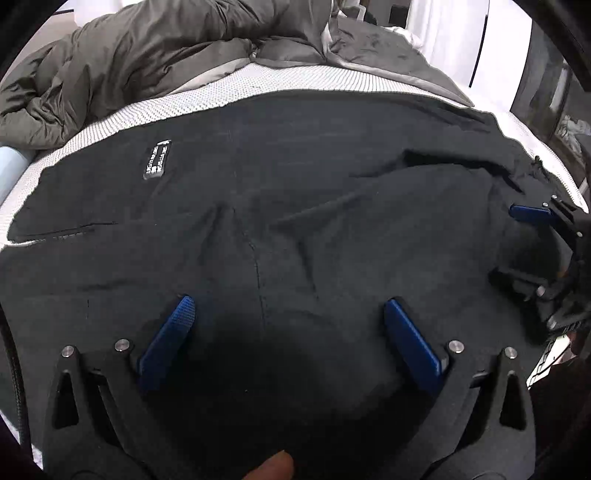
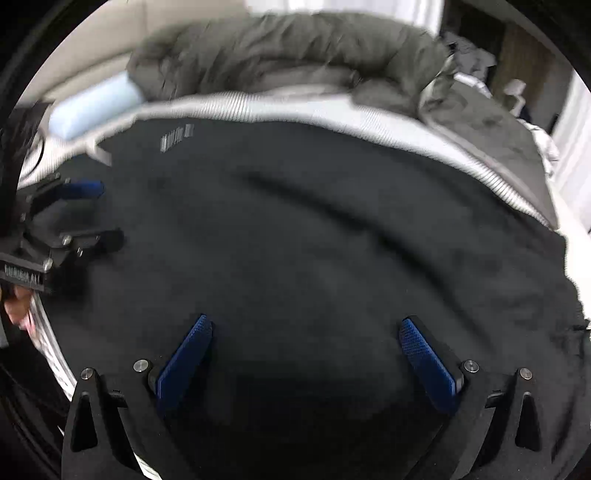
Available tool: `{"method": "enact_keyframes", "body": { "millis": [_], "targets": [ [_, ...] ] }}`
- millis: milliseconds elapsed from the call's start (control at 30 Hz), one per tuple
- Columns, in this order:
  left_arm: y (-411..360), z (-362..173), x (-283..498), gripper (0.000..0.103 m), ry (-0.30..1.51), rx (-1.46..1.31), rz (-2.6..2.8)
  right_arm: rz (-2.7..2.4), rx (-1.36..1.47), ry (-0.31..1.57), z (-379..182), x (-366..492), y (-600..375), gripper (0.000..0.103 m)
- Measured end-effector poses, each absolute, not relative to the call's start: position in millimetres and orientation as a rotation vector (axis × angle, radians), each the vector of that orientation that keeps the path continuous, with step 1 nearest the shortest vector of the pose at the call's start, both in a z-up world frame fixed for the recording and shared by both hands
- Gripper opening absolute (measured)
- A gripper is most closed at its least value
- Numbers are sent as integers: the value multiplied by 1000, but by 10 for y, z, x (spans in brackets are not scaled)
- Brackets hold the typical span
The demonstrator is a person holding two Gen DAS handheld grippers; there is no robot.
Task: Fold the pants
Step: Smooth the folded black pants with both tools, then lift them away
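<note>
Black pants lie spread flat across a white mattress, wrinkled in the middle, with a small label patch near their far left. My left gripper hovers just above the near part of the cloth, open, its blue pads wide apart with nothing between them. The right gripper shows at the right edge of the left wrist view, also spread. In the blurred right wrist view the pants fill the frame, my right gripper is open over them, and the left gripper sits at the left edge.
A rumpled grey-brown duvet is heaped along the far side of the bed. A pale blue pillow lies at the far left. White curtains hang beyond the bed. A fingertip shows at the bottom edge.
</note>
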State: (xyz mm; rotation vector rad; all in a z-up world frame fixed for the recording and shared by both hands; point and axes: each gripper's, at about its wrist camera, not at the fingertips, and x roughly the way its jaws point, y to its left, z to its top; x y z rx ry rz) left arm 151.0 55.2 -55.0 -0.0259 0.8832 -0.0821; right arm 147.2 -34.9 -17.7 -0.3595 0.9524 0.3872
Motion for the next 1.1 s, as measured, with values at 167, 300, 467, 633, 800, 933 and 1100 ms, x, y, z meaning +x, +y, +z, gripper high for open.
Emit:
{"method": "enact_keyframes", "body": {
  "millis": [167,300,467,633,800,933,1100],
  "targets": [
    [795,-465,1313,102,874,2,-36,250,-311,958,-51,1504,-1057,103],
    [1472,-451,1212,102,853,-57,161,-1,-196,945,22,1400,-1980,103],
    [1982,-431,1061,102,827,-193,267,-50,-37,902,156,1223,-2493,102],
    [1415,-328,1060,102,794,-169,51,82,30,858,311,1134,-2252,103],
    [438,-408,1372,102,848,-52,-190,189,-141,886,182,1195,-1508,103],
    [-27,-471,1331,102,847,124,-206,283,-279,941,-30,1201,-1048,103],
    [512,-484,1145,103,859,55,-149,279,-332,953,-75,1096,-1260,103]
  ]
}}
